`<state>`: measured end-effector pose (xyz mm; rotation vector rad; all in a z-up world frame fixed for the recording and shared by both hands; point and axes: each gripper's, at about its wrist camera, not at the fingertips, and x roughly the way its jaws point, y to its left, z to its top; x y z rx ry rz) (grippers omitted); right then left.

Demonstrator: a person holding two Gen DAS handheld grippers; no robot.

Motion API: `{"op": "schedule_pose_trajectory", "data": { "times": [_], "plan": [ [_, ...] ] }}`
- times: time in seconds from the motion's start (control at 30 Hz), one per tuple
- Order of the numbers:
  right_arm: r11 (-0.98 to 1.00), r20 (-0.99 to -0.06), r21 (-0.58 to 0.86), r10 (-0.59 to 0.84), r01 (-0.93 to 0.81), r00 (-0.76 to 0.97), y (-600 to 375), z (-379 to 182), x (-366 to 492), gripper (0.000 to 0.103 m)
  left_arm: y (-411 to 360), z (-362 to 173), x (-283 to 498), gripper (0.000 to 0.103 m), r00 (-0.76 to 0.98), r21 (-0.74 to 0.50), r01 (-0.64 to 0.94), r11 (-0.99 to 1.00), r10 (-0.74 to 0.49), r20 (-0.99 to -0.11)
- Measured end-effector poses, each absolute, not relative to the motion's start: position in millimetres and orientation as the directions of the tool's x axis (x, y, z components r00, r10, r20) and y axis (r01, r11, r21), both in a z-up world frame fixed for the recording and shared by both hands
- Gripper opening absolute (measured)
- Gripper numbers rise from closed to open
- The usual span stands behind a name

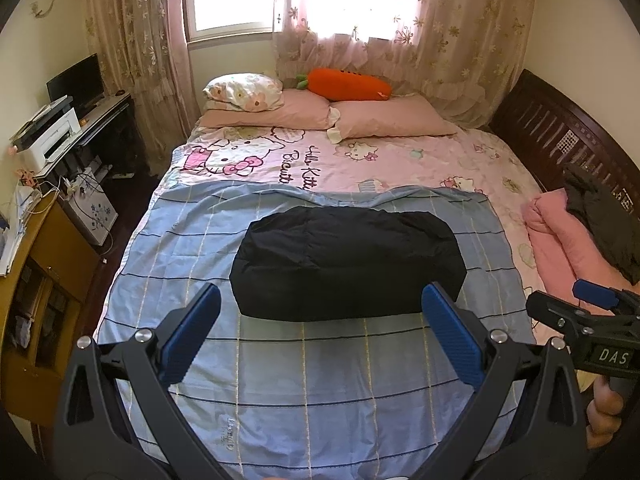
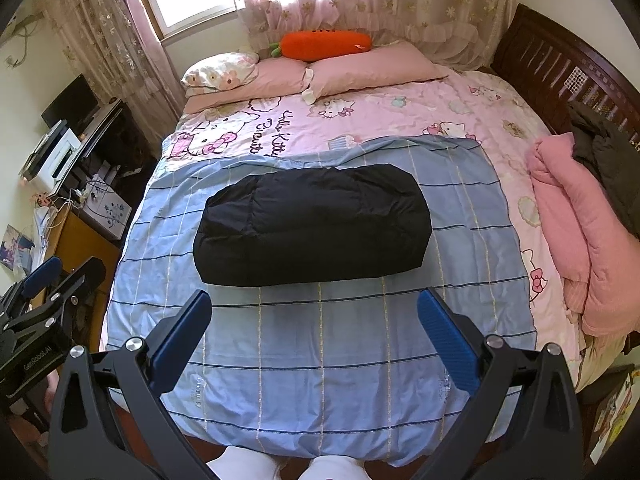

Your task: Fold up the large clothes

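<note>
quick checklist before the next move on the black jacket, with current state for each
1. Left hand-held gripper open and empty: ok.
2. Right hand-held gripper open and empty: ok.
3. Black puffer jacket folded into a compact bundle: ok.
4. Jacket lying fully on the blue plaid sheet: ok.
5. Both grippers clear of the jacket, not touching it: ok.
6. Whether sleeves are tucked neatly inside: cannot tell.

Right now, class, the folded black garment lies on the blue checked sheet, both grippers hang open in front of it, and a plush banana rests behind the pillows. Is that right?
One detail is wrong: the plush toy behind the pillows is an orange carrot, not a banana, as both wrist views show. The folded black garment does lie on the blue checked sheet, and the left gripper and right gripper hang open.
</note>
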<state>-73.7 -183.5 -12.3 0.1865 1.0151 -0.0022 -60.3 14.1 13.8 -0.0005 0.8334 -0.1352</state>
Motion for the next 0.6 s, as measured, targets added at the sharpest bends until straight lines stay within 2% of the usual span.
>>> {"op": "schedule_pose_trajectory", "data": {
  "times": [0.13, 0.6],
  "plan": [
    [0.985, -0.843, 0.155, 0.089, 0.08, 0.53, -180.3, -12.2, -73.8, 0.102, 17.2, 12.3, -57.9, 0.101, 0.648, -0.091, 0.116, 0.989, -0.145, -0.748],
    [0.983, -0.844, 0.166, 0.103, 0.074, 0.526, -178.8, -14.8, -69.1, 0.102, 15.4, 9.9, -59.4, 0.101, 0.656, -0.049, 0.117, 0.992, -0.114, -0.746]
  ]
}}
